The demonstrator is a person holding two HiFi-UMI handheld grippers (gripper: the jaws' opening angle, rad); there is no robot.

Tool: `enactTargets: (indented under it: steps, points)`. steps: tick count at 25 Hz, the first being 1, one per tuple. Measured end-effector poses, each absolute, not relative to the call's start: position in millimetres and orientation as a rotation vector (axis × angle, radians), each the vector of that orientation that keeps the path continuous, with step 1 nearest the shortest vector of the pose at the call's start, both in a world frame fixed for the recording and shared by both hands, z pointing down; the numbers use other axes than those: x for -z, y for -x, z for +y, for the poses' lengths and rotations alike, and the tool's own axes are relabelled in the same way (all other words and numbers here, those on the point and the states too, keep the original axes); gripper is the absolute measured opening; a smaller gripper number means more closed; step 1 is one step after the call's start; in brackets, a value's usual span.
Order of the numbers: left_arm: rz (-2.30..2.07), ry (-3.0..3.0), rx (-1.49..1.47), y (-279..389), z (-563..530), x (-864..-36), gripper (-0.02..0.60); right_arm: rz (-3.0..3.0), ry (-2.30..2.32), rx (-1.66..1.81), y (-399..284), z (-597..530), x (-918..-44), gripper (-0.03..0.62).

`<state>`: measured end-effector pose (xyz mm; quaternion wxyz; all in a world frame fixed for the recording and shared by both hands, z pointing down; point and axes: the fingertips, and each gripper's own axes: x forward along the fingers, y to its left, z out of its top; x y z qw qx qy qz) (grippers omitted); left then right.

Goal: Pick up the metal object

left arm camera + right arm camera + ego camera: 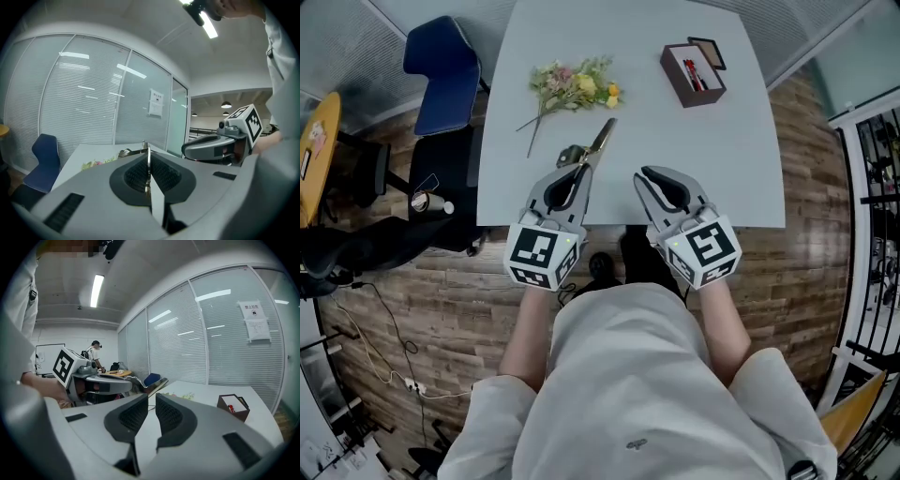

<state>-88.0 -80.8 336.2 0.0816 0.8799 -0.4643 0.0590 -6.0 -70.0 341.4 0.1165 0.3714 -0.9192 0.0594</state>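
Observation:
The metal object (598, 142), a scissor-like tool with a golden blade, points away over the near part of the white table (722, 178). My left gripper (577, 174) is shut on its handle end. In the left gripper view its thin edge (148, 161) sits pinched between the two pads. The tool juts out past the jaws in the right gripper view (153, 384). My right gripper (649, 176) hovers beside the left one over the table's near edge. Its jaws stand a narrow gap apart, and nothing is between them (149, 411).
A bunch of flowers (574, 86) lies at the far left of the table. A brown box (692, 73) with red pens stands at the far right. A blue chair (441, 75) and dark bags sit left of the table. Glass walls with blinds ring the room.

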Motion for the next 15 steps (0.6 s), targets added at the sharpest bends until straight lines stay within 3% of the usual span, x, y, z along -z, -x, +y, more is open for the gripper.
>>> enactTargets:
  steps: [15]
  points:
    - [-1.398, -2.663, -0.146, 83.6, -73.6, -318.1, 0.021, -2.733, -1.084, -0.136, 14.8, -59.9, -322.5, 0.020]
